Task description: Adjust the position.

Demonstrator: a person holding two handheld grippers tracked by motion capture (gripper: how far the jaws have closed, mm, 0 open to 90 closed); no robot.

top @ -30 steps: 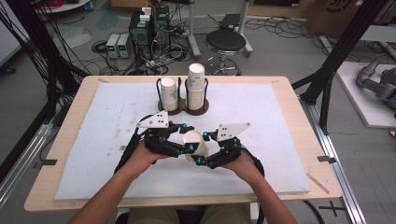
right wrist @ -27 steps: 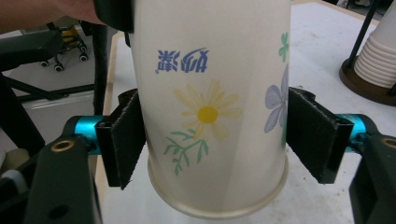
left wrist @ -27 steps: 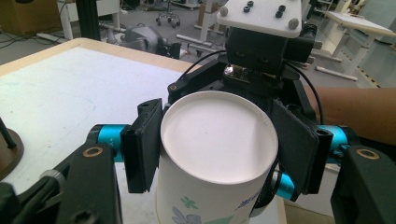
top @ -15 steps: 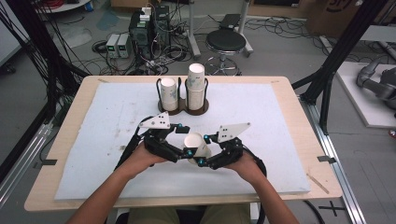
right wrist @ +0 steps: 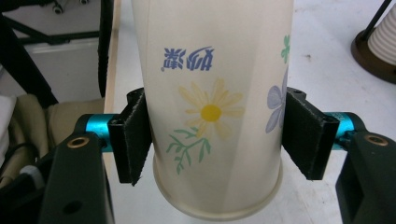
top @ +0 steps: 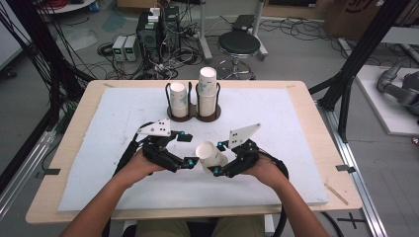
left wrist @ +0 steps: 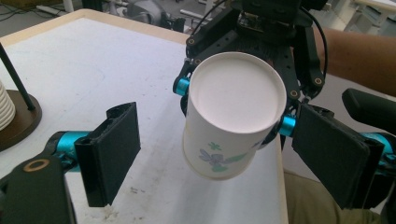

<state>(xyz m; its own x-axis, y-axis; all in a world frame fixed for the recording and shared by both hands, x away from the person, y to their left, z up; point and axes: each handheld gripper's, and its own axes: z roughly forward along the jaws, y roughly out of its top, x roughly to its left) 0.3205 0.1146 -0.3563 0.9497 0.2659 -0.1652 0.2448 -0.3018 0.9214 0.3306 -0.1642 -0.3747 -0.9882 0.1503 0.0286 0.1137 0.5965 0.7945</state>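
My left claw (top: 184, 150) stands wide, its jaws having just sprung apart, with nothing pressed between them; in the left claw view the paper cup (left wrist: 233, 112) hangs in the gap between the pads without touching either. That cup sits just right of the left claw, held above the white worktop (top: 296, 128) and tipped so its closed base faces my left hand. Right of it, my right claw (top: 217, 158) has just closed on the cup's wall: in the right claw view both black pads (right wrist: 306, 140) press the flowered sides near the rim, a snug grip that does not visibly dent the paper.

So I judge a hand-over is in hand, from left to right, and my right side now carries the cup alone. Beyond the cup, toward the far edge of the worktop, stands the cup holder (top: 193, 112) with two stacks in its rings. Next I should draw the left claw clear sideways without brushing the base, then swing the cup to the holder, base up like the stacks there, and lower it squarely onto one.
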